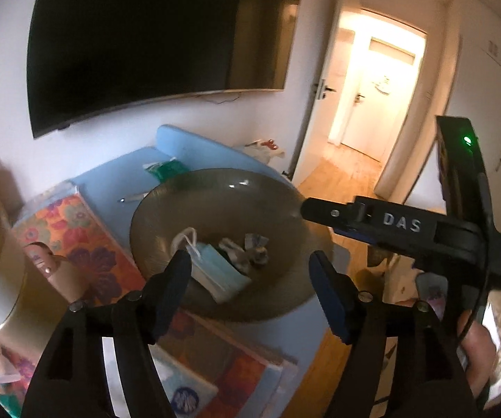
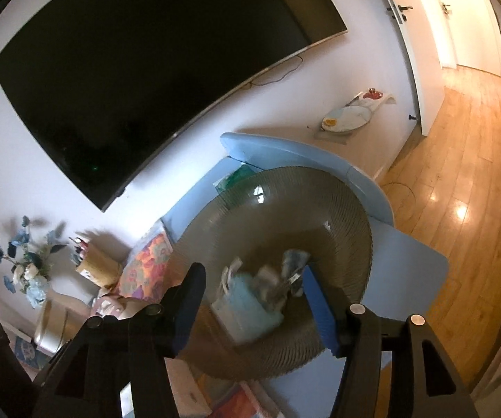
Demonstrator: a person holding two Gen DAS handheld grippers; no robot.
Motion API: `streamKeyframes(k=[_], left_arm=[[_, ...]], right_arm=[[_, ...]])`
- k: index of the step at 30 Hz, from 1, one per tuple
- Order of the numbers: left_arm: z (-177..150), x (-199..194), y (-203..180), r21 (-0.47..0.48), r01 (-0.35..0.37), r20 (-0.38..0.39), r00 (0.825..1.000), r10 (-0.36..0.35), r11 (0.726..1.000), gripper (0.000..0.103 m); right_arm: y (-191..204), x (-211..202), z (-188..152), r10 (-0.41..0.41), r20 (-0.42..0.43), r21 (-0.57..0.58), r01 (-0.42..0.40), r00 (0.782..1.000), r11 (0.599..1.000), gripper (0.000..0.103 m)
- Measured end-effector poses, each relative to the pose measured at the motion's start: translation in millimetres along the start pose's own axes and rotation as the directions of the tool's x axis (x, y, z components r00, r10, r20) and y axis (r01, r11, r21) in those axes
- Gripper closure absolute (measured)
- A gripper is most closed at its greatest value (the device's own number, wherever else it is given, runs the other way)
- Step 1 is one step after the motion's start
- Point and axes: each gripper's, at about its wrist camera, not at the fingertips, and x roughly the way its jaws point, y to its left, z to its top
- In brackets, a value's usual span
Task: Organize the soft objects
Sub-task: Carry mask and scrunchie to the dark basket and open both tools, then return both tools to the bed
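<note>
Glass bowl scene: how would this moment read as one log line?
left tool: open, empty | right tool: open, empty | face mask: in glass bowl | crumpled wrappers: beside mask

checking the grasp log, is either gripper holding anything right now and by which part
Nothing is held. The left gripper and right gripper both hover open above the ribbed smoky glass bowl, jaws empty.

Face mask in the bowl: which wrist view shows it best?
Left wrist. The face mask is sharp there, ear loops and pleats visible, lying in the brown bowl beside crumpled scraps. Right wrist shows the same mask motion-blurred, a pale blue smear.
</note>
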Motion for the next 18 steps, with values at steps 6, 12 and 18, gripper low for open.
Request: streamKeyframes(k=[6, 12, 18], left_arm=[[-29, -60, -4, 0.027, -0.02, 0.043, 0.999, 0.019, 0.999, 0.032], [-69, -134, 33, -0.041, -0.127, 0.111, 0.985, 0.131, 0.991, 0.031], [-112, -200, 96, -0.191, -0.319, 0.142, 0.927, 0.348, 0.928, 0.021]], right_arm=[[21, -27, -33, 0.029, 0.003, -0.065, -0.029, 1.0, 0.997, 0.044], [81, -52, -86, 0.149, -0.001, -0.303, -0.142, 0.989, 0.942, 0.044], [164, -68, -140, 0.312, -0.084, -0.504, -0.31, 0.946, 0.806, 0.044]])
